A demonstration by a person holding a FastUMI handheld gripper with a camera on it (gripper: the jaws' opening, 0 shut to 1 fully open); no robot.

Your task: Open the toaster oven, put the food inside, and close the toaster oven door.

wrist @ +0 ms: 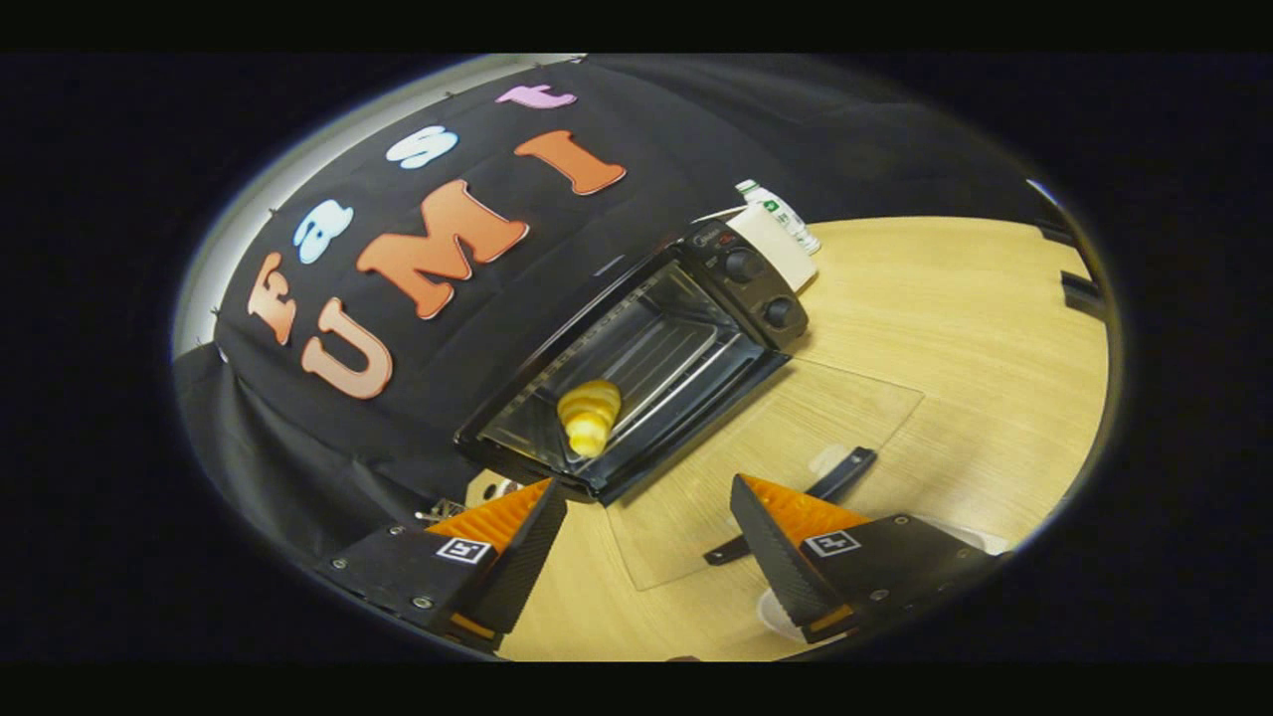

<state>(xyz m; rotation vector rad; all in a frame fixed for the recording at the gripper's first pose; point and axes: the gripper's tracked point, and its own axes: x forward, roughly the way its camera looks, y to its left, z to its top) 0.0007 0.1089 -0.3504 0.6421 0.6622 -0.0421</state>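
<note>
A black toaster oven (736,288) stands on the wooden table against the booth's wall, seen tilted. Its glass door (786,447) lies folded down flat toward me, with the dark door handle (796,502) at its near edge. A yellow croissant (589,415) rests on the wire rack (656,363) inside the oven cavity, toward its left end. My gripper (646,532) is open with nothing between its fingers. It hovers above the lowered door; the croissant lies just beyond the left finger (522,552), and the right finger (771,547) is over the handle.
Two round knobs (761,288) sit on the oven's control panel at the right. A white cup (781,244) and a small bottle (781,211) stand behind the oven's right end. A white plate rim (970,537) shows by the right finger. Bare wooden table (975,348) stretches to the right.
</note>
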